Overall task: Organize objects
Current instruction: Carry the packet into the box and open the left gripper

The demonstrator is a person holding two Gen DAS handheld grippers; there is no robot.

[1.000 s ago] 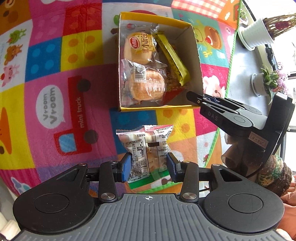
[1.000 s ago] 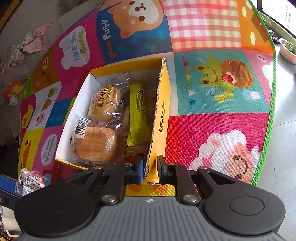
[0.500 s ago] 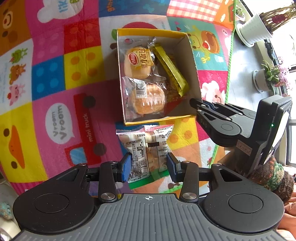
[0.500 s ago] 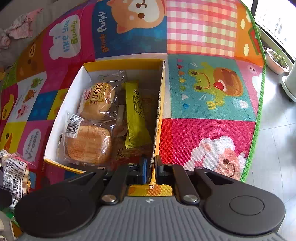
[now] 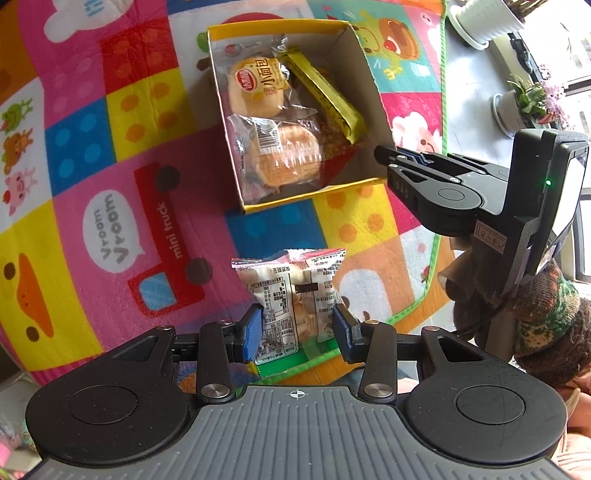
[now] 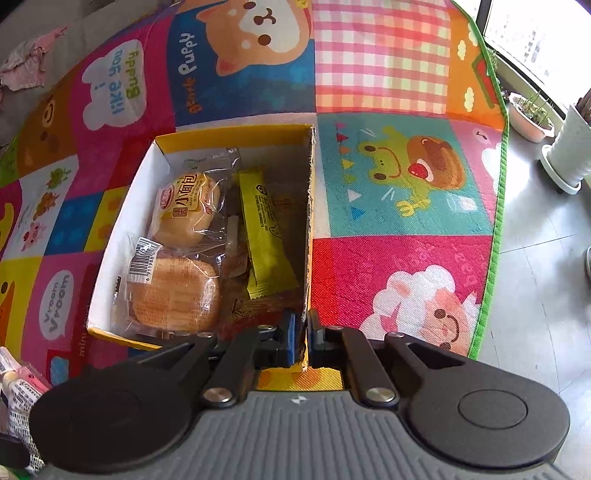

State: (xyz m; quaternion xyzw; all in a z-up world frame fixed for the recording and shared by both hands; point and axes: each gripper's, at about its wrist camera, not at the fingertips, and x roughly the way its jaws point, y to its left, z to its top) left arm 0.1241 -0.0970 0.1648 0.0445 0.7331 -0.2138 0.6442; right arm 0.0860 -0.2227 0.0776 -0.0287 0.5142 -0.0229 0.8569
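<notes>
My left gripper [image 5: 297, 328] is shut on a white snack packet [image 5: 293, 295] and holds it above the play mat, on the near side of the yellow cardboard box [image 5: 221, 107]. The box holds two wrapped buns [image 5: 258, 86] [image 5: 284, 158] and a yellow bar packet [image 5: 325, 98]. My right gripper [image 6: 301, 334] is shut on the box's right wall [image 6: 308, 221] at its near corner; it also shows in the left wrist view [image 5: 384, 153]. The held packet shows at the right wrist view's lower left [image 6: 14, 384].
The colourful play mat [image 6: 388, 74] covers the floor, its green edge [image 6: 496, 221] at the right. Beyond it lie grey tiles with white plant pots [image 6: 570, 155] [image 5: 480, 18] by a window. Cloth scraps [image 6: 26, 62] lie at the far left.
My right gripper has closed tight on the box wall. My left gripper has risen and pulled back a little with the packet, so the box looks farther away.
</notes>
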